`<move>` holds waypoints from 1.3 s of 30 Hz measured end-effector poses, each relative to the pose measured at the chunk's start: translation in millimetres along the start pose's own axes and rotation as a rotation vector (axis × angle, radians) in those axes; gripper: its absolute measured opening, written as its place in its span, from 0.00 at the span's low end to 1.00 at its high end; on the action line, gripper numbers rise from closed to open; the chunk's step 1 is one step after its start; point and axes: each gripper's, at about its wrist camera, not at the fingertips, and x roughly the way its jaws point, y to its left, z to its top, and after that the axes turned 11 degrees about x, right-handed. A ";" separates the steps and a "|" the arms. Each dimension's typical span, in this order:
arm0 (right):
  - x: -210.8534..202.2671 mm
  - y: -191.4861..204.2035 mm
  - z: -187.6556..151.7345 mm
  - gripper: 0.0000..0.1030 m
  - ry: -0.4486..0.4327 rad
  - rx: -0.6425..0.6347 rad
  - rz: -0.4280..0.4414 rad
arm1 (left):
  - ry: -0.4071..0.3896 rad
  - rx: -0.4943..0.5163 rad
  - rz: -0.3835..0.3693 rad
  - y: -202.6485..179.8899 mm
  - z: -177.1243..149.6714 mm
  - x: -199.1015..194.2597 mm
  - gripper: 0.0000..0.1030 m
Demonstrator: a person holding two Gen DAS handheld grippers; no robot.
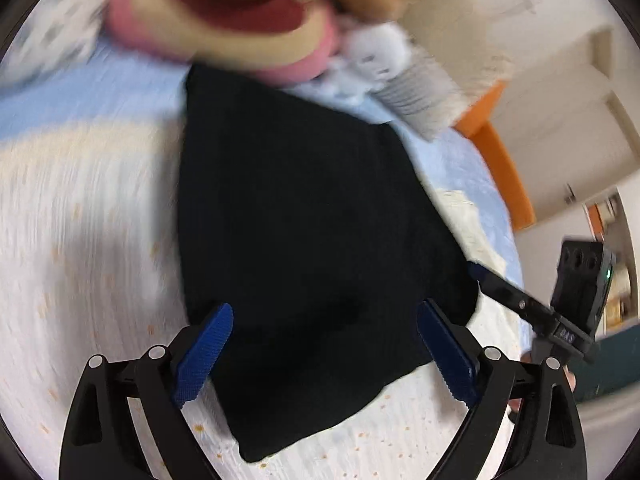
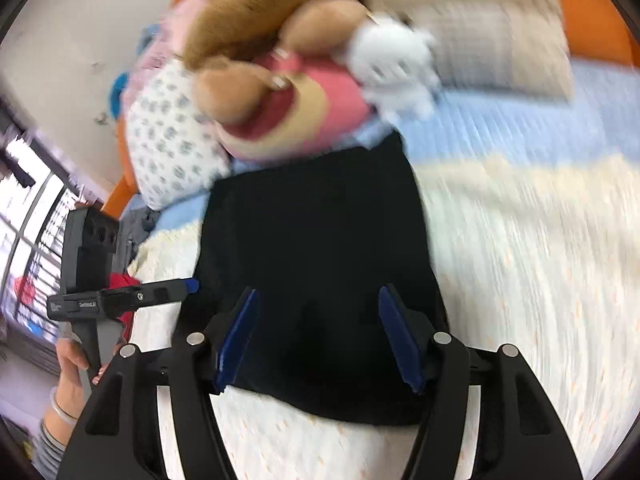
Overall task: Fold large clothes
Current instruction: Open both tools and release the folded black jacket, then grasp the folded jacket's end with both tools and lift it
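Both tools hover over a bed (image 2: pixel 540 264) with nothing between their fingers: the left tool (image 1: pixel 326 354) spread wide, the right tool (image 2: pixel 318 338) spread less so. Under them a black garment (image 1: pixel 304 208), already folded into a long panel, lies flat on the pale quilt, its near end just below the fingers, apparently so each tool can take a corner for the next fold. At the far end a pink stuffed bear (image 2: pixel 296 108) lies just beyond the cloth, a white toy (image 2: pixel 394 64) beside it.
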 end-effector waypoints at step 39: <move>-30.3 -62.5 -15.7 0.76 0.030 0.319 0.122 | 0.020 -0.266 -0.385 82.9 -10.0 12.3 0.97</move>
